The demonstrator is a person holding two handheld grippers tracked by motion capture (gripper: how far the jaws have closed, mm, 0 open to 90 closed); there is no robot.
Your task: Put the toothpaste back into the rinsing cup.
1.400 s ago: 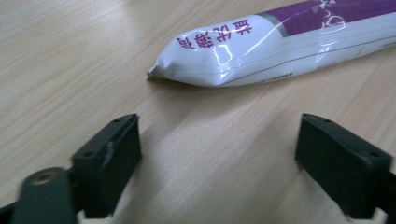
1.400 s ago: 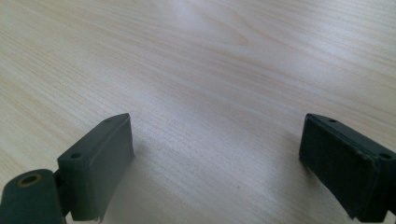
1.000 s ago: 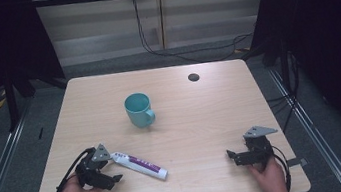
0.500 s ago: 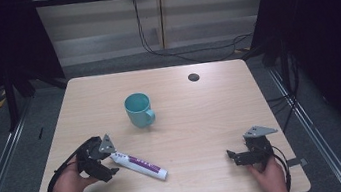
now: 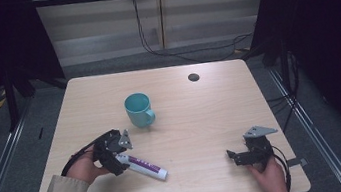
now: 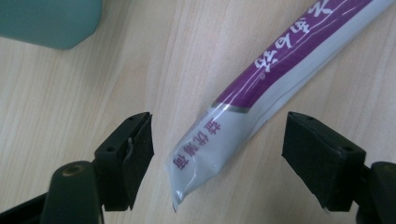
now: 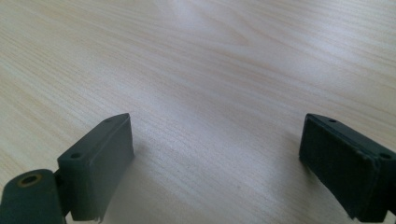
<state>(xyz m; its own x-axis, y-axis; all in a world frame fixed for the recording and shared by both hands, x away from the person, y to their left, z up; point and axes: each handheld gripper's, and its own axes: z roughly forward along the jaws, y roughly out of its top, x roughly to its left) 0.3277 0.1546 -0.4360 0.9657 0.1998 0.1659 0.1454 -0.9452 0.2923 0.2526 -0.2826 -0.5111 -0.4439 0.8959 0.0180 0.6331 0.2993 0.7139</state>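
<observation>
While the left gripper (image 6: 217,154) hangs over the near-left part of the worktop (image 5: 197,117), its 2 fingers (image 6: 128,156) stand wide apart and have just been closing a little, with the flat crimped end of the toothpaste tube (image 6: 261,98) lying between them. Neither pad touches the tube; bare wood shows on both sides of it. From the high view the left gripper (image 5: 116,156) sits at that same end of the tube (image 5: 143,166), held in a hand with a tan sleeve. The tube lies flat on the worktop near its front edge, left of the middle. Its long axis runs diagonally: the crimped end points toward the left edge and slightly back, the other end toward the front-right corner. A teal mug (image 5: 138,110) stands behind it, well apart, near the middle. The right gripper (image 5: 242,157) rests near the front-right corner, its fingers (image 7: 95,165) spread wide over bare wood, holding nothing.
</observation>
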